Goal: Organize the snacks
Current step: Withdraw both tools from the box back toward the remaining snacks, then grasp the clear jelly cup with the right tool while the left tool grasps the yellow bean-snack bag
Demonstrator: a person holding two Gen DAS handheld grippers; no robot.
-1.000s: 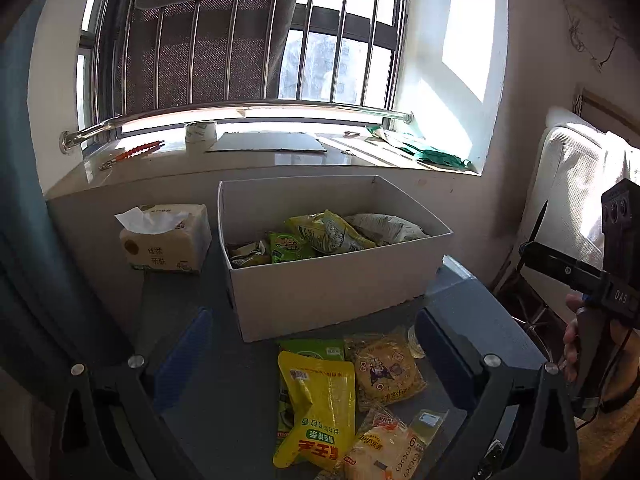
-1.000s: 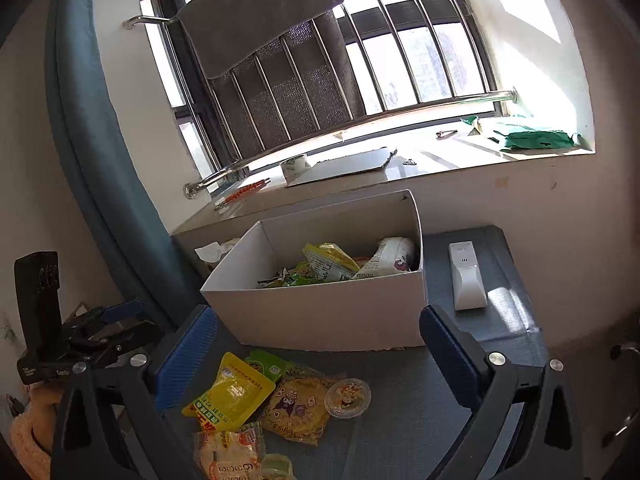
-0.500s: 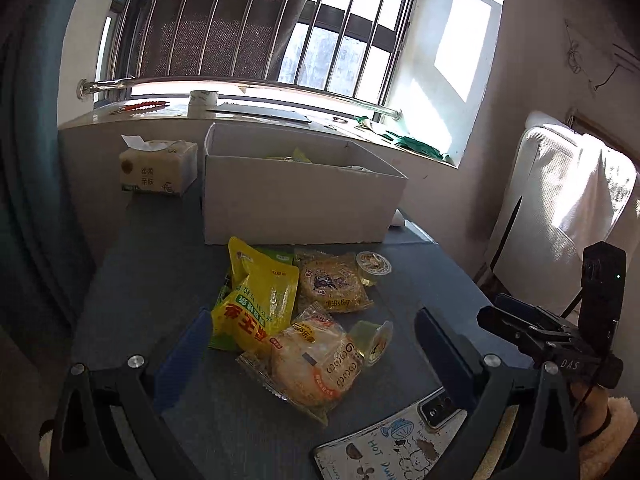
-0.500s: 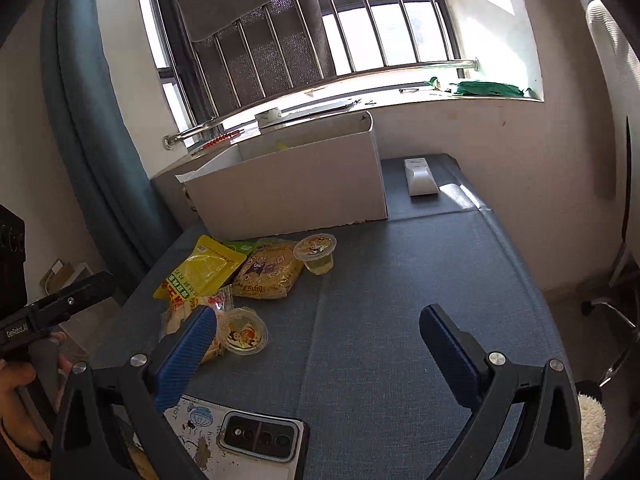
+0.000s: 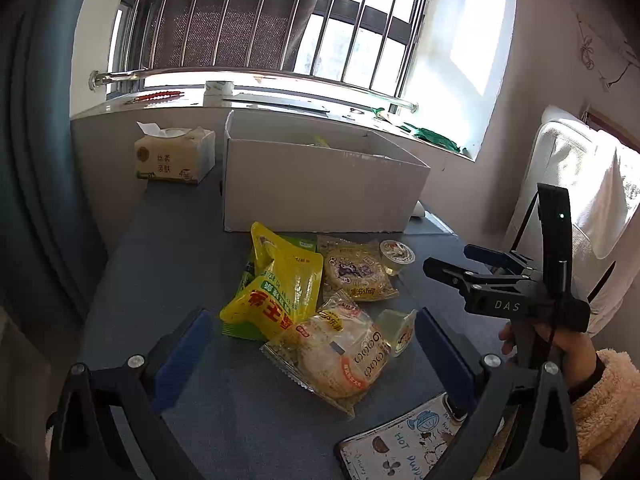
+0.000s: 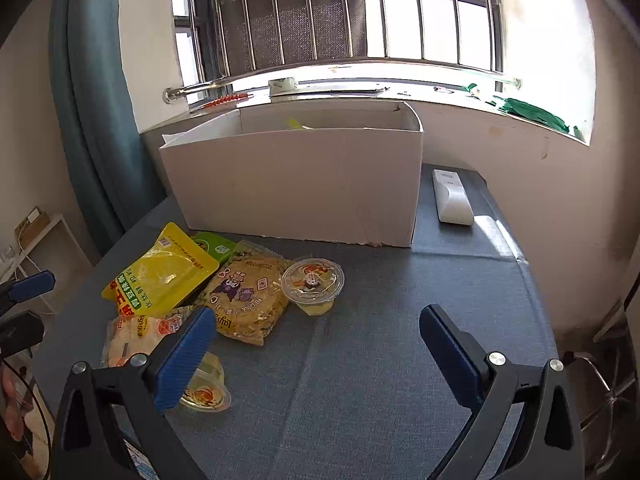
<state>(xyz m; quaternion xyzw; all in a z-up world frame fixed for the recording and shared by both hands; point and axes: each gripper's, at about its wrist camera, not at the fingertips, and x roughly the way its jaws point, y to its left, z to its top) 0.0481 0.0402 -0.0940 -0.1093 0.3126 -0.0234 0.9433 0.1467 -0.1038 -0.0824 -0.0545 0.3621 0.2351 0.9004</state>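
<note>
The left gripper (image 5: 310, 346), jaws wide and empty, straddled the bread packet (image 5: 336, 354) lying just ahead; the right gripper (image 6: 316, 350), equally wide, stood farther off.

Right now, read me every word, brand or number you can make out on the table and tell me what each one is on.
"DAS": on the right gripper body, white letters.
"HOT": on the illustrated card at the near table edge; its other words are cut off.
Round cake packet: Latin-looking lettering, upside down and unclear.
Yellow pouch: large red Chinese characters, inverted, not readable.
Tissue pack: Chinese print, too small.
Printed noodle bag and jelly cup: blurred.
</note>
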